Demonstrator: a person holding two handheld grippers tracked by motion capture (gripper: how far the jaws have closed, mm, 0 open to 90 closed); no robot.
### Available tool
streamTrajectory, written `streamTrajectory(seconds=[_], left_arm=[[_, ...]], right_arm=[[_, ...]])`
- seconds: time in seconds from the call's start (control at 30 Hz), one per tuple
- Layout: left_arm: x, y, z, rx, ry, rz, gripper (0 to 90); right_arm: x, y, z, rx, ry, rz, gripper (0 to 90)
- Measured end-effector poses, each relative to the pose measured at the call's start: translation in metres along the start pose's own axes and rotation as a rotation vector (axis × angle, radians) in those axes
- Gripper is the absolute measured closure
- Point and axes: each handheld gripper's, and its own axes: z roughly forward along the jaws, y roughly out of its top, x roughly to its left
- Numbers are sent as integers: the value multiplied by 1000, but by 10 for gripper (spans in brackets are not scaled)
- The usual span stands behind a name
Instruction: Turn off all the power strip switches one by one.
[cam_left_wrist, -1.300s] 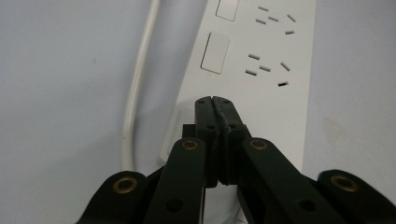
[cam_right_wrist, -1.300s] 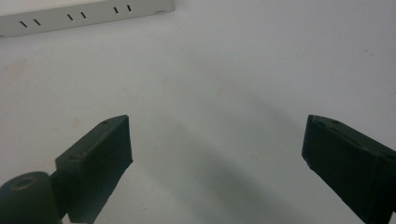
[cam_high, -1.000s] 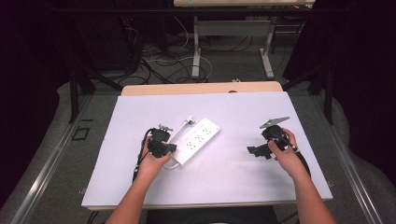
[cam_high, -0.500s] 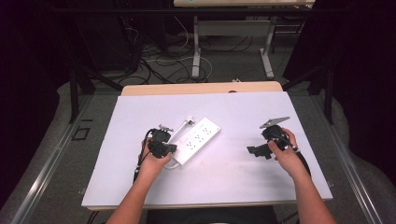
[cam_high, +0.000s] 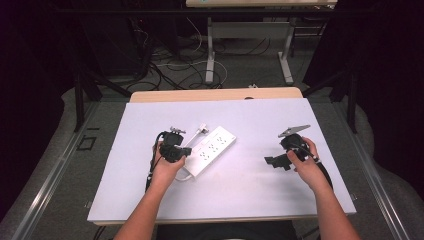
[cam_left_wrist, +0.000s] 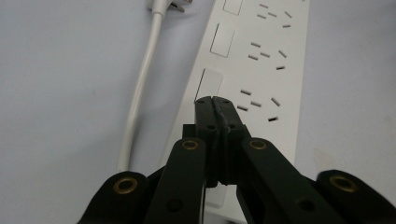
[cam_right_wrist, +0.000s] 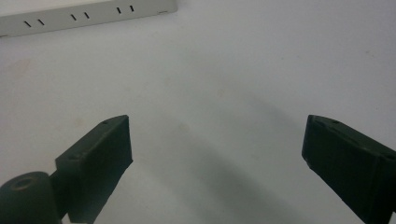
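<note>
**Closed left jaws poised over the power strip's nearest switch**

On the left, the left gripper (cam_left_wrist: 215, 100) has its jaws pressed fully together with nothing between them, the joined tips sitting at the lower corner of the nearest rocker switch (cam_left_wrist: 208, 85) on the white power strip (cam_high: 210, 149). The strip lies diagonally near the middle of the white table (cam_high: 240, 200), with its cable (cam_left_wrist: 137, 98) running alongside it to the plug (cam_high: 201, 129) at the far end. Judging by this pose, the step in hand is pushing that switch with the closed tips. Whether they already touch it cannot be told.

The next move likely calls for a short, steady press straight onto the switch face, keeping the tips off the sockets (cam_left_wrist: 261, 100) beside it and not shoving the light strip sideways.

To the right, the right gripper (cam_high: 280, 162) rests well apart from the strip with its jaws spread wide and empty over bare table, free to steady the strip's far end if it slides.
</note>
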Motion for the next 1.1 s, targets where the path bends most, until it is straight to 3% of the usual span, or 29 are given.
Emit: streamTrajectory(seconds=[0.4, 0.53, 0.57, 0.6, 0.8, 0.83, 1.1], left_arm=[[-6, 19, 9, -10, -11, -21, 900], [-7, 23, 13, -8, -13, -7, 900], [-8, 24, 14, -7, -10, -24, 900], [-8, 26, 16, -5, -12, -9, 900], [-7, 28, 23, 9, -11, -10, 900], [-8, 28, 24, 6, -4, -31, 900], [-5, 30, 32, 7, -5, -44, 900]], right_arm=[[-1, 0, -1, -3, 3, -4, 78], [-2, 0, -1, -7, 0, -8, 78], [-1, 0, -1, -5, 2, -4, 78], [-1, 0, -1, -5, 2, -4, 78], [-1, 0, -1, 0, 6, 1, 78], [-2, 0, -1, -4, 8, -6, 78], [-1, 0, 0, 2, 7, 0, 78]])
